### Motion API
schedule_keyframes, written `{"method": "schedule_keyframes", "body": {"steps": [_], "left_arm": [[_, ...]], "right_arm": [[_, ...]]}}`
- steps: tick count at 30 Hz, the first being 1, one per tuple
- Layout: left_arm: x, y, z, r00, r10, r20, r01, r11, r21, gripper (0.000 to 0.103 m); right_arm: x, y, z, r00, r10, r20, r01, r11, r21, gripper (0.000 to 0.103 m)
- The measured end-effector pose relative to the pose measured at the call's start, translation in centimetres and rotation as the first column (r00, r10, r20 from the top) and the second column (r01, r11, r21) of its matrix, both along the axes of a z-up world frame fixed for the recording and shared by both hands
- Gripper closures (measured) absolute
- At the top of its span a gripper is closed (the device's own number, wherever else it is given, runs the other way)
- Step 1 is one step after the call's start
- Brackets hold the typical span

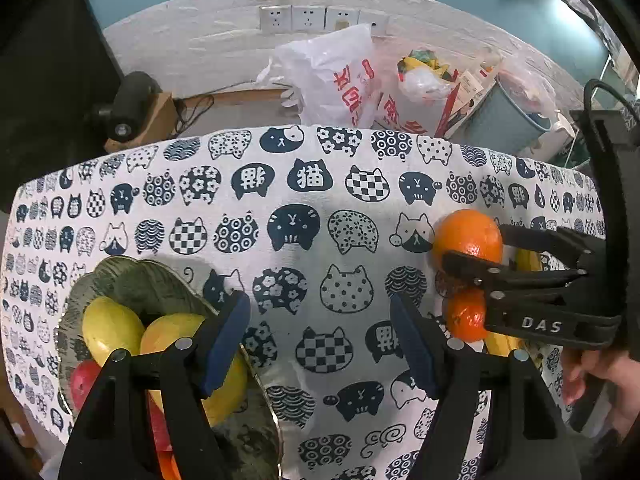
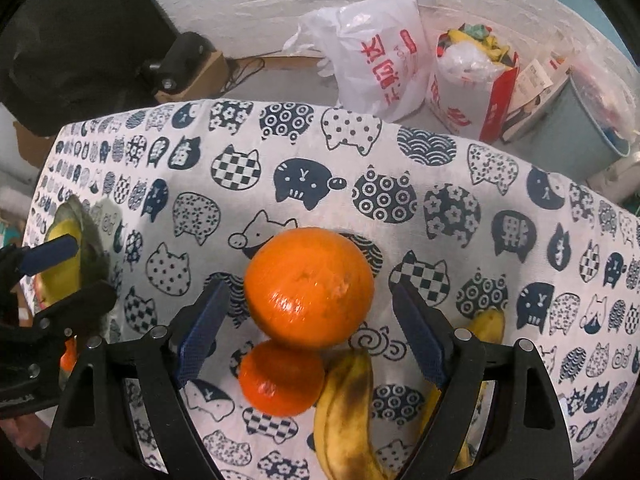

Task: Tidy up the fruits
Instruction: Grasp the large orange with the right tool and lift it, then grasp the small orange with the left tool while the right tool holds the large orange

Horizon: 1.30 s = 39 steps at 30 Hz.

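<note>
A large orange (image 2: 309,287) lies on the cat-print tablecloth (image 2: 400,200), with a smaller orange (image 2: 281,378) and spotted bananas (image 2: 346,412) just behind it. My right gripper (image 2: 310,332) is open, its blue pads (image 2: 202,330) on either side of the large orange, not touching. In the left wrist view the large orange (image 1: 468,236), the small orange (image 1: 466,316) and the right gripper (image 1: 472,248) are at the right. My left gripper (image 1: 320,344) is open and empty, beside a green leaf-shaped dish (image 1: 136,280) that holds yellow mangoes (image 1: 110,328) and a red fruit (image 1: 82,382).
The table's far edge drops to a floor with white plastic bags (image 1: 340,80), a red-and-white bag (image 2: 472,92) and a grey bin (image 1: 504,116). A black device on a cardboard box (image 1: 128,108) sits at the back left.
</note>
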<state>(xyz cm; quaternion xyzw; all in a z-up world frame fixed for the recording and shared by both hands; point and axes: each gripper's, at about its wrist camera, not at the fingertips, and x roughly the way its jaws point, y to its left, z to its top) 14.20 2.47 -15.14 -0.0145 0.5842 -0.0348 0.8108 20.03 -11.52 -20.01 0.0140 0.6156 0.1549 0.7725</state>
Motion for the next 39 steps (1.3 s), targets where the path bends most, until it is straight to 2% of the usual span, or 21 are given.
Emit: {"method": "schedule_keyframes", "body": {"steps": [3, 5, 6, 13, 23, 34, 39], "left_arm": [[0.3, -0.2, -0.1, 1.0, -0.002, -0.004, 0.002, 1.0, -0.004, 0.029], [0.5, -0.3, -0.1, 1.0, -0.003, -0.003, 0.003, 1.0, -0.009, 0.029], [0.5, -0.3, -0.1, 1.0, -0.004, -0.003, 0.004, 1.0, -0.012, 0.029], [0.5, -0.7, 0.0, 1.0, -0.006, -0.005, 0.006, 0.999, -0.041, 0.029], [0.0, -5.0, -0.1, 0.996, -0.091, -0.012, 0.09, 0.991, -0.095, 0.028], [-0.7, -9.9, -2.1, 0.98, -0.188, -0.06, 0.177, 0.973, -0.15, 0.026], [-0.6, -10.2, -3.1, 0.98, -0.185, -0.075, 0.169, 0.97, -0.176, 0.026]], "right_arm": [[0.3, 0.2, -0.6, 1.0, 0.004, -0.005, -0.004, 1.0, 0.009, 0.021], [0.3, 0.4, -0.9, 1.0, 0.016, -0.009, -0.016, 1.0, 0.01, 0.033], [0.3, 0.5, -1.0, 1.0, 0.019, -0.011, -0.019, 1.0, 0.006, 0.034], [-0.1, -0.3, -0.4, 1.0, 0.002, 0.016, -0.002, 1.0, -0.001, 0.035], [-1.9, -4.7, 3.7, 0.991, -0.081, 0.103, 0.081, 0.997, 0.008, 0.035], [-5.2, -9.7, 5.2, 0.983, -0.15, 0.109, 0.149, 0.989, 0.02, 0.035], [-6.2, -11.5, 5.1, 0.979, -0.176, 0.102, 0.174, 0.984, 0.027, 0.035]]}}
